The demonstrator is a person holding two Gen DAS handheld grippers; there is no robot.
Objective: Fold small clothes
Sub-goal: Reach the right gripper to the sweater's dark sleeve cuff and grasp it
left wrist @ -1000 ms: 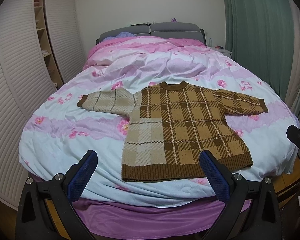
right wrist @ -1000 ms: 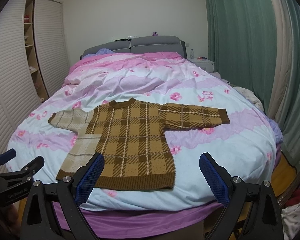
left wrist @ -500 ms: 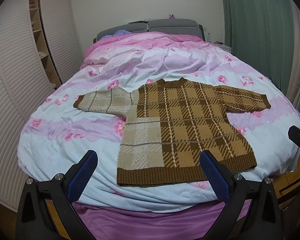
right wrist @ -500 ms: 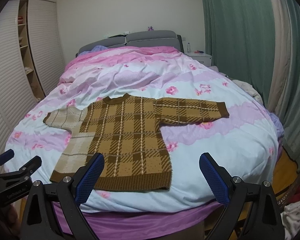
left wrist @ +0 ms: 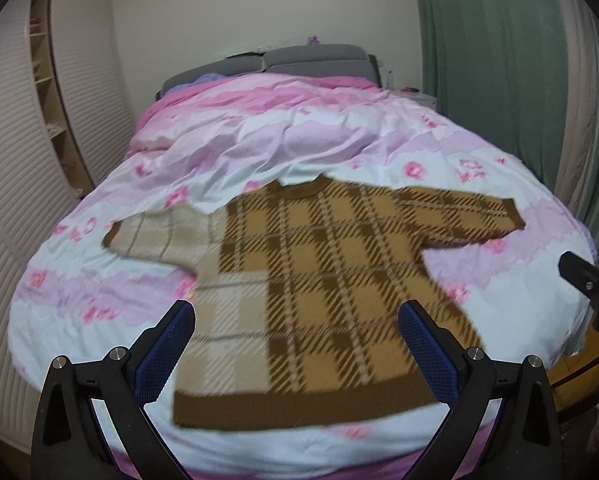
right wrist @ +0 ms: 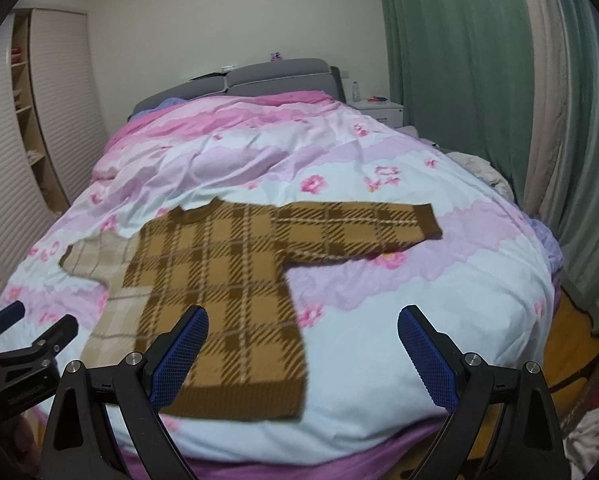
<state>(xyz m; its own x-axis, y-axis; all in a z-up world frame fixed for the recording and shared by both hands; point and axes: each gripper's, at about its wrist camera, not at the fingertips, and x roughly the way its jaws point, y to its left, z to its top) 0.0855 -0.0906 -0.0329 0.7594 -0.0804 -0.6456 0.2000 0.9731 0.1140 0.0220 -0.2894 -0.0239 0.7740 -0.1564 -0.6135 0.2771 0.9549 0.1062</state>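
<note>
A small brown plaid sweater (left wrist: 323,288) with one beige side lies flat, front up, on the bed, sleeves spread out; it also shows in the right wrist view (right wrist: 219,292). My left gripper (left wrist: 297,350) is open and empty, above the sweater's bottom hem. My right gripper (right wrist: 303,358) is open and empty, above the hem's right corner and the quilt beside it. The left gripper's side shows in the right wrist view (right wrist: 23,352), and the right gripper's tip shows in the left wrist view (left wrist: 587,276).
The bed has a pink, white and lilac flowered quilt (left wrist: 299,140) and a grey headboard (left wrist: 299,60). A slatted wardrobe (left wrist: 27,128) stands left, green curtains (right wrist: 479,80) right, a white nightstand (right wrist: 379,110) at the back. Loose clothes (right wrist: 591,432) lie on the floor at right.
Both grippers have moved forward toward the bed, so the sweater looks larger and nearer. Both stay open. The sweater has not moved.
</note>
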